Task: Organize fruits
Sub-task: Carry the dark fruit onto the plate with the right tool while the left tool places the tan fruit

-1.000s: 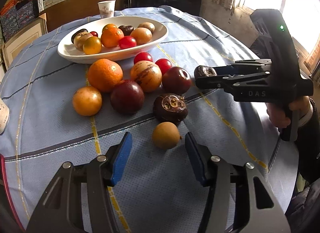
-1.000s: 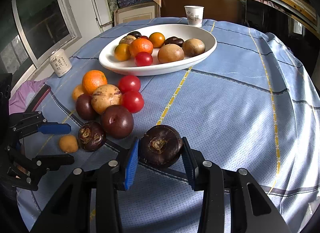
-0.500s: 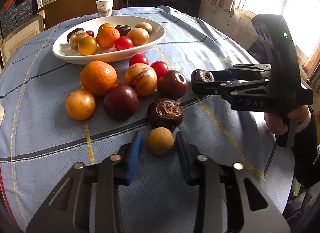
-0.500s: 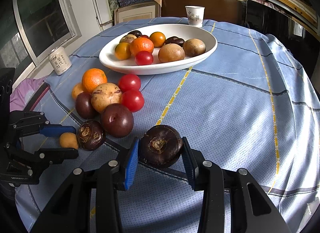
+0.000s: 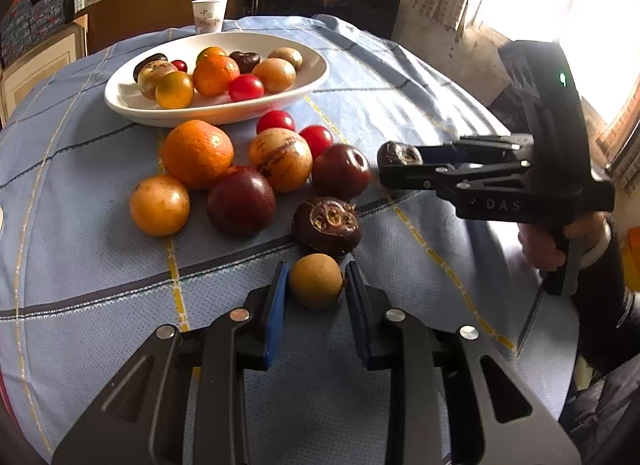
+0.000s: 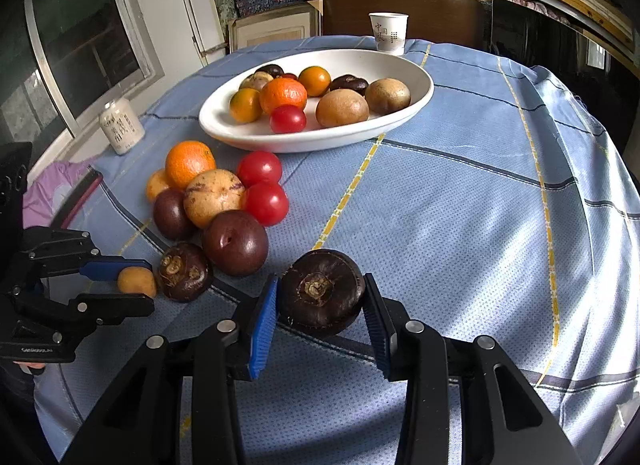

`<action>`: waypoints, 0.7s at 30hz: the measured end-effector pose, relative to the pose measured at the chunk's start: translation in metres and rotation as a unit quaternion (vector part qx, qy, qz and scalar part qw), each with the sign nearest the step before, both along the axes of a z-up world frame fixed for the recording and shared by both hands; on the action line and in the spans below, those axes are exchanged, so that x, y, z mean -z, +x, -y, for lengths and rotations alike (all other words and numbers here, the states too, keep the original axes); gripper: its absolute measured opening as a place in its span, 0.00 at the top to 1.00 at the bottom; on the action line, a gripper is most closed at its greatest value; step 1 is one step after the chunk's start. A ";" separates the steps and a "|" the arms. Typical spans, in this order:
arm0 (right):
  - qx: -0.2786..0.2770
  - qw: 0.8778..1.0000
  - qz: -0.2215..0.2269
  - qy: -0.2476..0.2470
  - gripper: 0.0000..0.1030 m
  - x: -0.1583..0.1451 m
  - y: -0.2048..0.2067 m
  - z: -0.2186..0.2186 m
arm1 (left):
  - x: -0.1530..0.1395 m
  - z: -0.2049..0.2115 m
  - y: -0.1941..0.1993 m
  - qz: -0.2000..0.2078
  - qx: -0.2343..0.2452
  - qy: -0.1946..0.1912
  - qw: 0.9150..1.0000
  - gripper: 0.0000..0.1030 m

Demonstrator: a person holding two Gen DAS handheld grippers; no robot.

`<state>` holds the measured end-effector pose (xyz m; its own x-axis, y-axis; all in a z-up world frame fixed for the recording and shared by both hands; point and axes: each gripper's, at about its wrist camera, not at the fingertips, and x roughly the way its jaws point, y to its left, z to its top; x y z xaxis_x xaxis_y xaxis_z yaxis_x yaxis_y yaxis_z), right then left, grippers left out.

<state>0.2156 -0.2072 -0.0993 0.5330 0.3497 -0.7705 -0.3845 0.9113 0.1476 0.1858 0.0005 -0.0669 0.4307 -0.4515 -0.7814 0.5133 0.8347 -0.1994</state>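
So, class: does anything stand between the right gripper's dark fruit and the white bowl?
Nothing visible blocks it. The dark fruit in the right gripper faces bare tablecloth up to the white bowl; the loose fruit pile lies leftward.

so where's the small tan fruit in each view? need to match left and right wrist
Left wrist: tan fruit low centre, between the left gripper's blue fingers.
Right wrist: tan fruit at lower left, between the left gripper's fingers, just left of a dark brown fruit.
Shared landmark: the white bowl of fruit, with the paper cup behind it.
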 end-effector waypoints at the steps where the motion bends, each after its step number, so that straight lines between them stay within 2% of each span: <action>1: -0.001 1.000 0.001 0.005 0.59 -0.001 0.000 0.001 | -0.002 -0.002 0.000 0.002 -0.002 -0.006 1.000 0.73; 4: -0.003 1.000 0.006 0.029 0.59 -0.008 0.000 0.003 | -0.012 -0.009 0.003 0.013 -0.009 -0.026 1.000 0.73; 7: 0.000 0.998 0.008 0.055 0.59 -0.021 0.013 0.003 | -0.027 -0.010 0.018 0.023 -0.020 -0.026 0.999 0.73; 13: 0.040 0.994 0.082 0.063 0.60 -0.057 0.062 -0.012 | -0.065 -0.005 0.083 0.078 -0.081 -0.001 0.994 0.73; 17: 0.070 0.991 0.102 0.048 0.60 -0.059 0.098 -0.021 | -0.068 -0.008 0.133 0.082 -0.130 0.003 0.988 0.73; 21: 0.079 0.992 0.086 0.055 0.60 -0.051 0.126 -0.028 | -0.063 -0.011 0.168 0.077 -0.164 0.018 0.983 0.73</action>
<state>0.3420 -0.1794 -0.0478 0.7085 0.3281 -0.6248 -0.2662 0.9442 0.1939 0.3541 0.0117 -0.0042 0.6627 -0.2422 -0.7087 0.2375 0.9654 -0.1079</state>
